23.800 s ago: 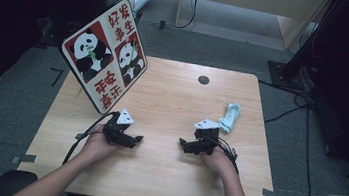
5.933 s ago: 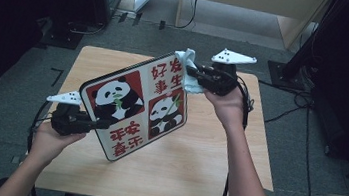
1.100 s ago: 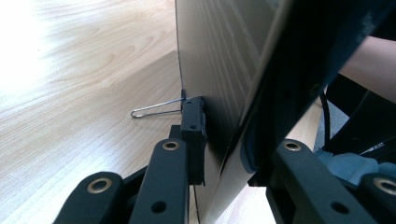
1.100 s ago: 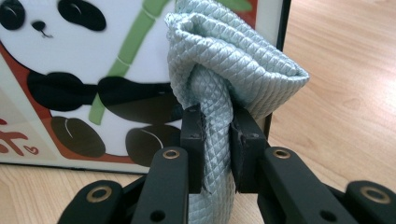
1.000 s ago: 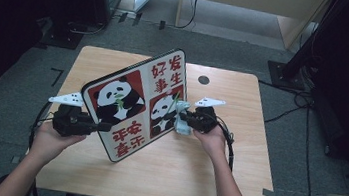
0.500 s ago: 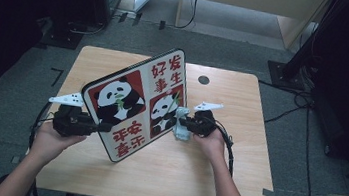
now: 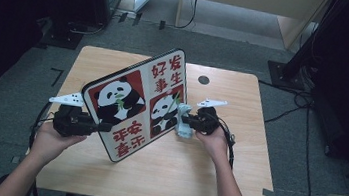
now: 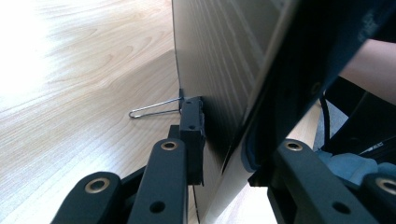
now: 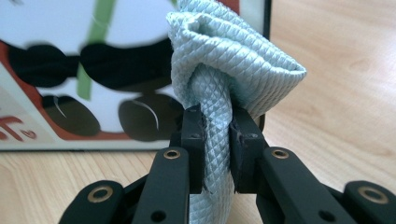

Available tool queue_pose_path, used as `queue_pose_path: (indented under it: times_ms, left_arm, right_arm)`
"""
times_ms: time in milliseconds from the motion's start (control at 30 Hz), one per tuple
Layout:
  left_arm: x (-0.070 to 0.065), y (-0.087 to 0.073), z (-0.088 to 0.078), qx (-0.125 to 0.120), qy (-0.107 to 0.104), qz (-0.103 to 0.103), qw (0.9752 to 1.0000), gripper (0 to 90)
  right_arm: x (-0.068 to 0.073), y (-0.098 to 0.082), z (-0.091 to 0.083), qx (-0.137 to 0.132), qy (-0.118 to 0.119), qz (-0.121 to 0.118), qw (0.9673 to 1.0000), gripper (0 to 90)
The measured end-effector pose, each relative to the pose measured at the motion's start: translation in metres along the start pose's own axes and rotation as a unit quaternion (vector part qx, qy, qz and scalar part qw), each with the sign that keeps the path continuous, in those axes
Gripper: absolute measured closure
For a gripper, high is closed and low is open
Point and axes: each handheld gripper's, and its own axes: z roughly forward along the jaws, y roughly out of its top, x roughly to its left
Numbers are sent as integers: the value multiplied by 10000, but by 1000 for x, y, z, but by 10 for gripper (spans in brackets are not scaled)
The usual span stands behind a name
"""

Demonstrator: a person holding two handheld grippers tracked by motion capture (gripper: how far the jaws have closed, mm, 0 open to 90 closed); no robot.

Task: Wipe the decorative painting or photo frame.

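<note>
A square panda sign board (image 7: 134, 104) stands tilted on edge on the wooden table (image 7: 238, 181). My left gripper (image 7: 106, 127) is shut on its lower left edge. In the left gripper view the jaws (image 8: 224, 156) clamp the board's edge (image 8: 219, 60), next to a black binder clip (image 8: 191, 119) with a wire handle. My right gripper (image 7: 190, 124) is shut on a bunched pale blue cloth (image 7: 182, 123), which touches the board's right side by the lower panda picture. In the right gripper view the cloth (image 9: 224, 56) bulges above the shut pads (image 9: 193, 140), just in front of the board (image 9: 70, 70).
A small dark round hole (image 7: 204, 80) sits in the table's far right part. Cables (image 7: 286, 112) trail over the grey floor to the right. Dark stands and furniture legs (image 7: 287, 66) ring the table's far side.
The right gripper with the cloth has shifted slightly against the board's right side. The left gripper and the board have kept still.
</note>
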Motion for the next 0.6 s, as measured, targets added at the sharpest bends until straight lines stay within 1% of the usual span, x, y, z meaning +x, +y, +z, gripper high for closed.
queue_pose_path:
  times_ms: [133,233,300,333,367,533,600]
  left_arm:
    - [0,0,0,-1,5,-5,10000,745]
    - [0,0,0,-3,1,-12,10000,746]
    - [0,0,0,-7,-5,-37,10000,746]
    - [0,0,1,-10,-8,-47,10000,745]
    - [0,-1,1,-13,-8,-51,10000,745]
    - [-1,0,1,-22,15,-95,10000,747]
    - [-1,0,2,-26,53,-77,10000,751]
  right_arm:
    - [2,11,-11,-196,86,20,9998,789]
    - [7,23,-22,-369,103,-51,9993,789]
    - [11,30,-28,-493,63,-154,9986,789]
    - [14,34,-32,-530,7,-199,9984,789]
    - [17,38,-35,-606,2,-298,9977,789]
    - [26,53,-45,-705,132,-365,9968,788]
    - [31,60,-48,-760,203,-383,9962,788]
